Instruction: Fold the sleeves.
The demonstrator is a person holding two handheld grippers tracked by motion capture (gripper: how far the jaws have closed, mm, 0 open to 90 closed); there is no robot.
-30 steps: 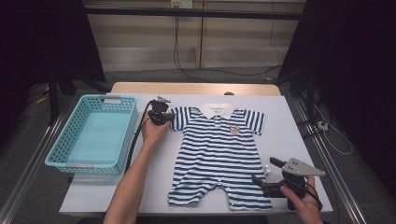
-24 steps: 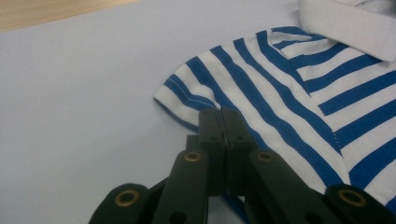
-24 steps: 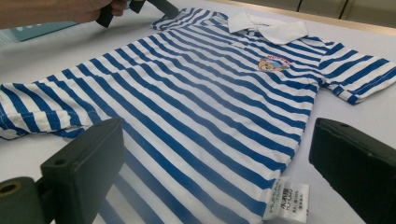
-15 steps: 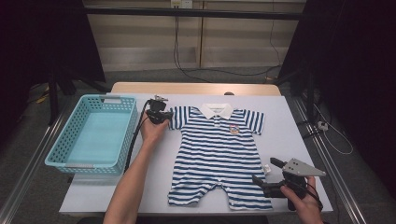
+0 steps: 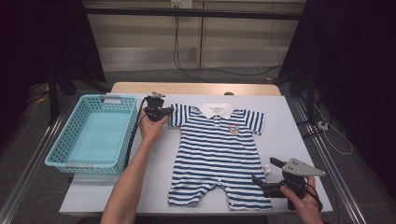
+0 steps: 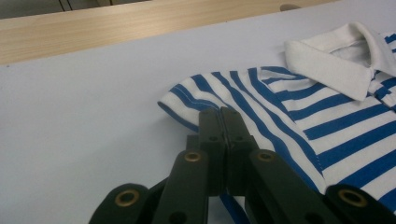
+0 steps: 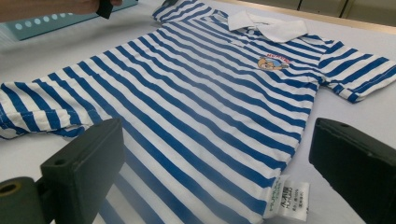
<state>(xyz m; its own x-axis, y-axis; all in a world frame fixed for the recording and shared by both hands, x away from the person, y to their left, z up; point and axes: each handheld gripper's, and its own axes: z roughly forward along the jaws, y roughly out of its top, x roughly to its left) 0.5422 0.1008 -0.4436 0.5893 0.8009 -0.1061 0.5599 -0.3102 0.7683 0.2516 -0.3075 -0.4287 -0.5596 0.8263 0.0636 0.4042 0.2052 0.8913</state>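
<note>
Left to right across the table [image 5: 116, 196]: teal basket [image 5: 60, 144] sits at the left edge, w/ nothing in it that I can see, just beside the left hand. Left gripper [image 5: 164, 113] is at the romper's sleeve [image 6: 196, 95]; in the left gripper view its jaws are pressed together w/ the tips resting over the striped sleeve fabric near the hem. Looks like a pinch on the sleeve, but can't tell how much cloth is actually caught between the pads. Striped romper [image 5: 217, 154] lies flat, face up, mid-table, collar [image 5: 217, 110] toward the far edge, legs toward the person. Right gripper [image 5: 261, 173] hovers at the romper's lower right edge by the leg hem, jaws spread wide, nothing between them; the white care label [image 7: 287, 198] sticks out right in front of it. Judging by this, the step is prob. a first fold or a lift toward the basket. To do it well: right side should bite the hem itself, not the label, & get both fabric layers. Then lift both ends evenly, keep the cloth taut so it doesn't sag or bunch. If the left grip is only on the hem edge it may slip, so pull gently at first.
</note>
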